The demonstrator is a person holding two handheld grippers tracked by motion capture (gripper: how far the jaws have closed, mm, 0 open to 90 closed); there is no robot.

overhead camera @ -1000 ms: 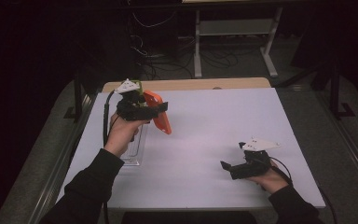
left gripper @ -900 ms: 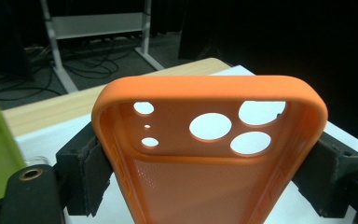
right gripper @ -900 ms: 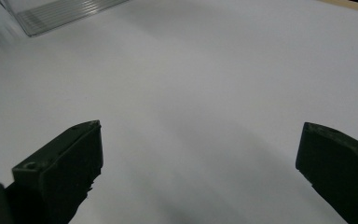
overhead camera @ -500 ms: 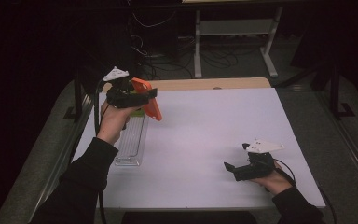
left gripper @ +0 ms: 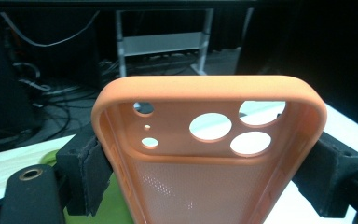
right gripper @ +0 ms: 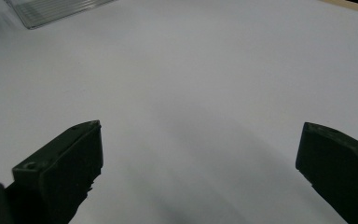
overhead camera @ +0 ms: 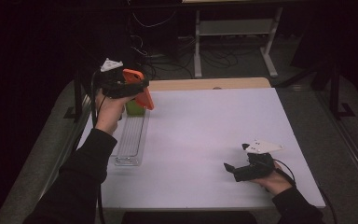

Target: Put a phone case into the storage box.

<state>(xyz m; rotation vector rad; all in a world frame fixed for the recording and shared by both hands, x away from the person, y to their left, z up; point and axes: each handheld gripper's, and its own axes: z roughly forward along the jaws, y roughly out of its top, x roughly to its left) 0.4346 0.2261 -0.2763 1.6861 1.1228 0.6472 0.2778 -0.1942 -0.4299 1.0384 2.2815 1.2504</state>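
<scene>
The orange phone case (left gripper: 205,154) sits clamped by its long edges in the left gripper (overhead camera: 126,88), held above the clear tray's (overhead camera: 129,140) far end (green thing beneath). I'd keep it level. Right gripper (overhead camera: 235,170) rests wide open, empty.

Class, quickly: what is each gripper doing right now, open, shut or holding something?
Left gripper: shut on the orange silicone phone case.
Right gripper: open, nothing between its jaws, above the white table.

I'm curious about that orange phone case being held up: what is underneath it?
Under the orange phone case, gripped by the left tool, a green thing sits at the far end of the clear tray. The case and tool cover most of it, so I cannot tell what it is.
</scene>
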